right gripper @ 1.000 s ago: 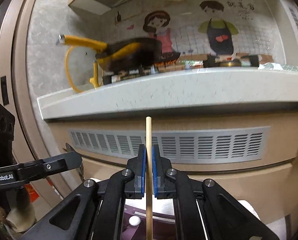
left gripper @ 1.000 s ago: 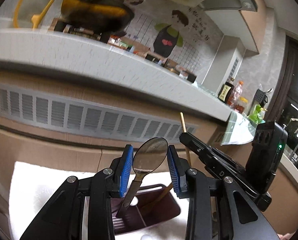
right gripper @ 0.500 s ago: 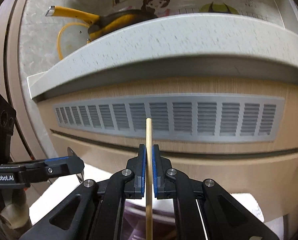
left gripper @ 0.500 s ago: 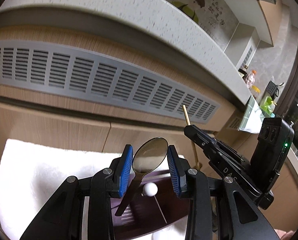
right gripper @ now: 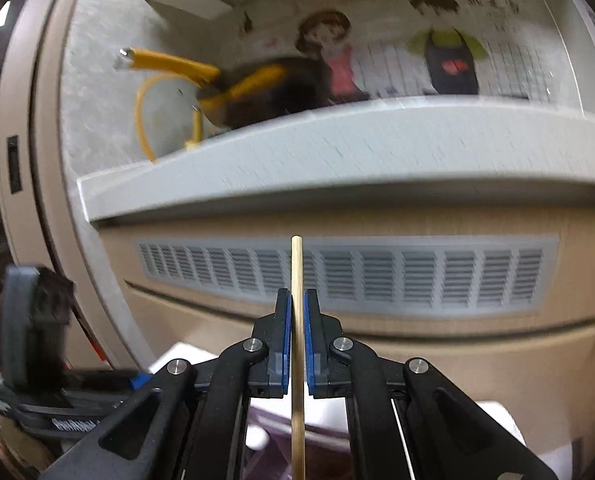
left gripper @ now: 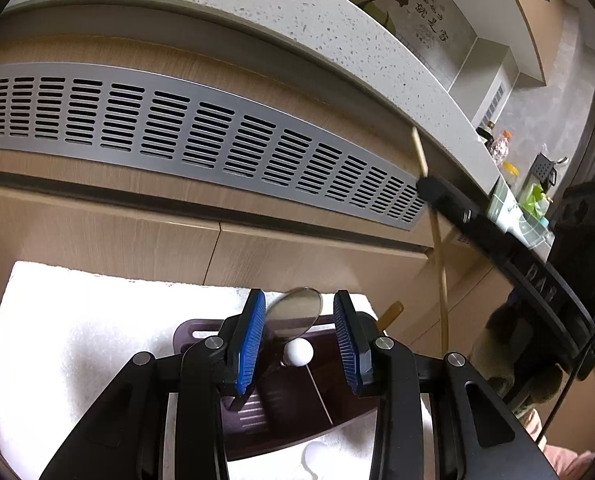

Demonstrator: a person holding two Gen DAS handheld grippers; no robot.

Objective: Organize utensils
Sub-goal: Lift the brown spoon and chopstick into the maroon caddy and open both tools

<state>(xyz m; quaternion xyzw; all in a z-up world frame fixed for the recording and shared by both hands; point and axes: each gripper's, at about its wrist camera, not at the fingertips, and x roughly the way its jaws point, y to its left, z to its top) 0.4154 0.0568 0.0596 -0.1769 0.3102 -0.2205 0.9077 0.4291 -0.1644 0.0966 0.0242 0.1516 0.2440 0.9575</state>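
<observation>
My left gripper (left gripper: 299, 336) is open over a dark maroon utensil holder (left gripper: 321, 404) standing on a white towel (left gripper: 81, 344). A metal spoon (left gripper: 297, 310) stands in the holder, its bowl between my blue pads, tilted toward the left pad without being clamped. A thin stick with a white ball end (left gripper: 298, 353) and a wooden handle (left gripper: 391, 314) also stand in the holder. My right gripper (right gripper: 296, 320) is shut on a wooden chopstick (right gripper: 297, 304), held upright over the holder. The chopstick also shows in the left wrist view (left gripper: 431, 208), at the right.
A wooden cabinet front with a grey vent grille (left gripper: 201, 136) rises right behind the towel, under a speckled white counter edge (left gripper: 257, 8). A black pan with yellow handle (right gripper: 257, 88) sits on the counter. Bottles and a grater (left gripper: 541, 168) stand far right.
My left gripper has opened wider and the spoon has sunk lower into the holder, leaning left. The right gripper has tilted upward with the chopstick still clamped.
</observation>
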